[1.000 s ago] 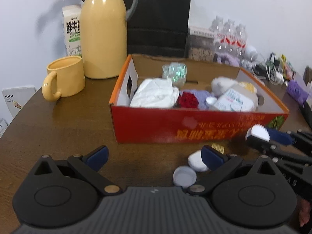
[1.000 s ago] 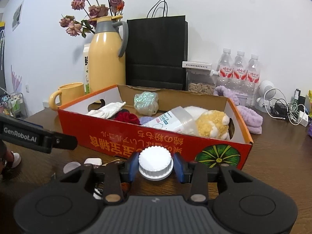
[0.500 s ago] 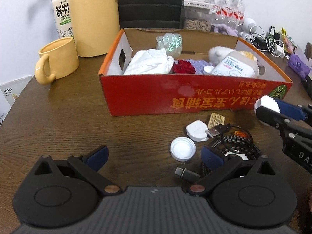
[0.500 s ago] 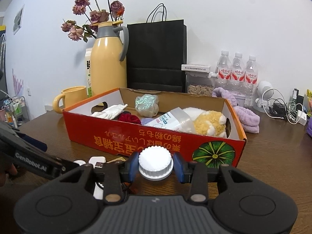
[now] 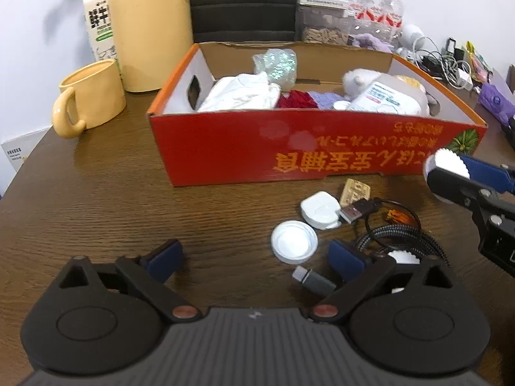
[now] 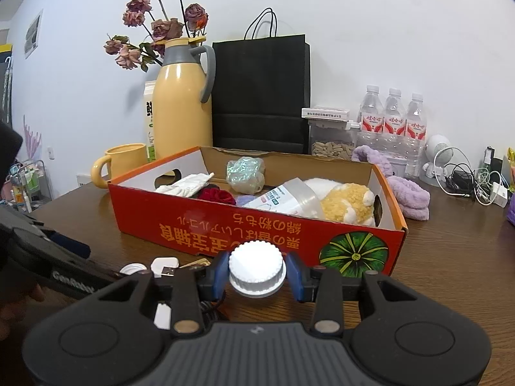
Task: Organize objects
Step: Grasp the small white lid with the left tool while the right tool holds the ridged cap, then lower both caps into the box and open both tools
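My right gripper [image 6: 256,273] is shut on a white ribbed bottle cap [image 6: 256,268], held above the table just in front of the red cardboard box [image 6: 225,225]; the cap also shows in the left wrist view [image 5: 445,162]. My left gripper [image 5: 254,259] is open and empty, low over the table. Near its right finger lie a white lid [image 5: 294,241], a small white case [image 5: 320,209], a grey USB adapter [image 5: 313,278], a coiled black cable [image 5: 402,234] and a tan wafer-like piece [image 5: 355,190]. The box [image 5: 289,148] holds white cloth, a plush toy and a bottle.
A yellow mug [image 5: 90,99], yellow thermos [image 5: 149,29] and milk carton [image 5: 98,22] stand left of the box. A black bag [image 6: 260,93], water bottles [image 6: 394,122], a purple towel [image 6: 405,193] and chargers [image 6: 466,180] line the back.
My left gripper has drawn back and risen, so the loose items in front of the box came into view. My right gripper still holds the cap and has moved slightly back from the box.
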Demonstrator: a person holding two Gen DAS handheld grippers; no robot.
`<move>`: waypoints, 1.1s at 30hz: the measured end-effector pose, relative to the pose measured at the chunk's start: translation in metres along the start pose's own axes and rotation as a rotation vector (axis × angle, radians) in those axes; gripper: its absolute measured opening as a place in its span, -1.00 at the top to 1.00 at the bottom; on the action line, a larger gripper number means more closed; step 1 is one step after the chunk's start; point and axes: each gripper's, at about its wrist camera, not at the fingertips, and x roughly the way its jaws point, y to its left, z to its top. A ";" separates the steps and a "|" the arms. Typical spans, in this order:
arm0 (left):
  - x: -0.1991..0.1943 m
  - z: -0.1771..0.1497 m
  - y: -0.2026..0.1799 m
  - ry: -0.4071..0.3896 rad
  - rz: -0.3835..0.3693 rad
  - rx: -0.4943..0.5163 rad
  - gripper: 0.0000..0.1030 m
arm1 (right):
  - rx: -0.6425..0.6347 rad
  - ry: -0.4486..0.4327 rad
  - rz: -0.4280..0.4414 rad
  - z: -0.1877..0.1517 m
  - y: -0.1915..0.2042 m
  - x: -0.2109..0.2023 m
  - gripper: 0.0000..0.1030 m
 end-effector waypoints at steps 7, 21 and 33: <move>-0.009 -0.003 -0.012 -0.064 -0.057 0.044 0.44 | -0.004 0.001 0.002 0.000 0.001 0.000 0.27; -0.037 0.006 -0.004 -0.174 -0.050 -0.034 0.43 | -0.019 -0.025 0.017 0.004 0.005 -0.006 0.27; -0.058 0.061 -0.002 -0.340 -0.053 -0.079 0.43 | -0.026 -0.124 0.031 0.049 0.009 0.003 0.27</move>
